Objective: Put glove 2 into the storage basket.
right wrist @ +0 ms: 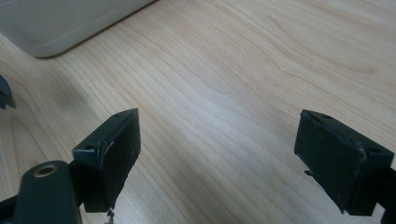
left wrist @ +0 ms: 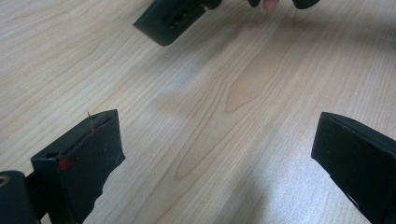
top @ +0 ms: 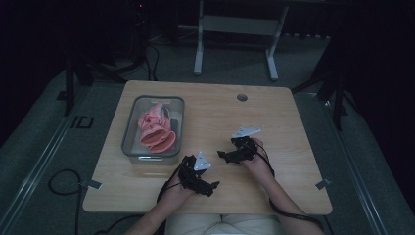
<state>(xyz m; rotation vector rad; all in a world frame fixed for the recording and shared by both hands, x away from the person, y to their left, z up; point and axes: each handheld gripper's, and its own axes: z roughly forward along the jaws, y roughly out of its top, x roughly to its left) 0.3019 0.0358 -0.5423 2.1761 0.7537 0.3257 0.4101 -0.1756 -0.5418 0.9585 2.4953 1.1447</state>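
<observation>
Pink cloth (top: 155,128) in grey bin (top: 131,131), light wood-grain table (top: 274,122), black hand-held grippers.

Wooden table (top: 274,122), grey floor (top: 44,147), perhaps metal stand (top: 235,24)

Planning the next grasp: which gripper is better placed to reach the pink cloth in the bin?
Left, probably. The left gripper sits just off the near corner of the clear bin holding the pink cloth. The right gripper is farther along the table. Both have open, empty jaws.
</observation>
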